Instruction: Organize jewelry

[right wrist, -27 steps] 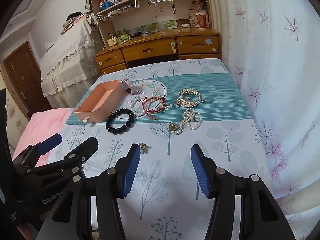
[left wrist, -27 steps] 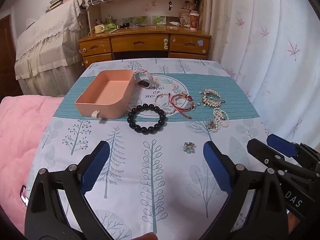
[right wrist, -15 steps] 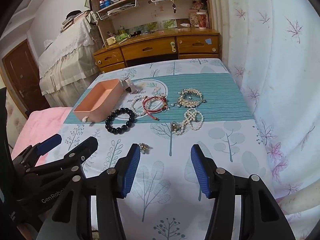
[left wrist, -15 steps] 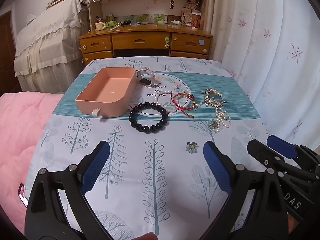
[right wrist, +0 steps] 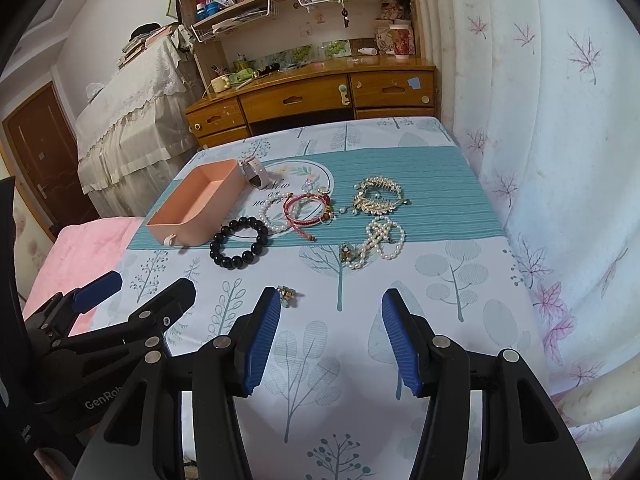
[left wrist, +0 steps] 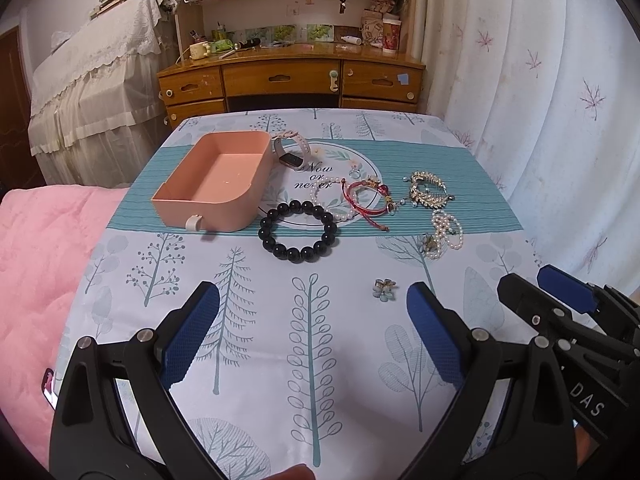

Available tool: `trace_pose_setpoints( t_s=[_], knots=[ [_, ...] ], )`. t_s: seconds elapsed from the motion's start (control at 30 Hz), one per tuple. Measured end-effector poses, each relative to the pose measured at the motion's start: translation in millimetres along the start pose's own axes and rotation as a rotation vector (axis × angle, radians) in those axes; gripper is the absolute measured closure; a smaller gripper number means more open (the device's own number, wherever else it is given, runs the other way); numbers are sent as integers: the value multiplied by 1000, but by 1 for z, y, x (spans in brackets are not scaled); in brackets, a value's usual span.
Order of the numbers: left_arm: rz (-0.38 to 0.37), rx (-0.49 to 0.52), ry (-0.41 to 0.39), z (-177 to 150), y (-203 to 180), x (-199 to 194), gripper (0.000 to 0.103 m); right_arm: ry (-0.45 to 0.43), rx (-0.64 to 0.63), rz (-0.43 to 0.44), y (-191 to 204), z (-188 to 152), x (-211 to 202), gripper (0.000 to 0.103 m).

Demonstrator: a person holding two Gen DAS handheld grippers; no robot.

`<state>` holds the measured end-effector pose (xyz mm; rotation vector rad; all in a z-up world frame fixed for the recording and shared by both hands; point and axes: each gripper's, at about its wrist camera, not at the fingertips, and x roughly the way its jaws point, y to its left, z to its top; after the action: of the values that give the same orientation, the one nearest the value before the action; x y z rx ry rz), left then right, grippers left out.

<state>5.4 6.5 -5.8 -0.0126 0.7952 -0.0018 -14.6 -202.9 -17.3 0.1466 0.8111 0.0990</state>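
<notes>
An empty pink box [left wrist: 216,184] [right wrist: 196,204] sits on the tablecloth at the left. Beside it lie a black bead bracelet [left wrist: 298,231] [right wrist: 240,242], a pink watch [left wrist: 290,152], a white pearl bracelet [left wrist: 330,200], a red cord bracelet [left wrist: 366,198] [right wrist: 306,210], a gold piece [left wrist: 428,194] [right wrist: 378,198], a pearl strand [left wrist: 442,234] [right wrist: 376,242] and a small flower earring [left wrist: 384,289] [right wrist: 286,294]. My left gripper [left wrist: 314,334] is open and empty, near the table's front. My right gripper [right wrist: 328,336] is open and empty, its left finger close to the earring.
A wooden desk with drawers [left wrist: 288,80] and shelves stands behind the table. A white curtain [left wrist: 540,100] hangs at the right. A pink blanket [left wrist: 36,248] lies at the left. The right gripper shows at the left view's lower right [left wrist: 560,308].
Both grippers have pulled back and risen slightly; the jewelry looks a little farther away. Nothing on the table has moved. Both jaws stay open.
</notes>
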Motion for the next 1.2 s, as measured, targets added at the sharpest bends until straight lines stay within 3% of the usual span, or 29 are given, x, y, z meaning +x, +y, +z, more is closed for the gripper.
trace_pose_setpoints(
  t_s=[0.3,0.7,1.03,1.2],
  knots=[
    [-79,-39,106,8,14,22,9,8,-9,-17,4,6,8,44],
    [-19,-18,63,26,20,40,9,32,-45,-52,13,21,26,41],
    [-36,-2,128,50,44,61,9,98,-32,3,1,58,37,41],
    [-48,-31,136,75,68,64,9,123,-10,-11,-17,95,45,41]
  ],
)
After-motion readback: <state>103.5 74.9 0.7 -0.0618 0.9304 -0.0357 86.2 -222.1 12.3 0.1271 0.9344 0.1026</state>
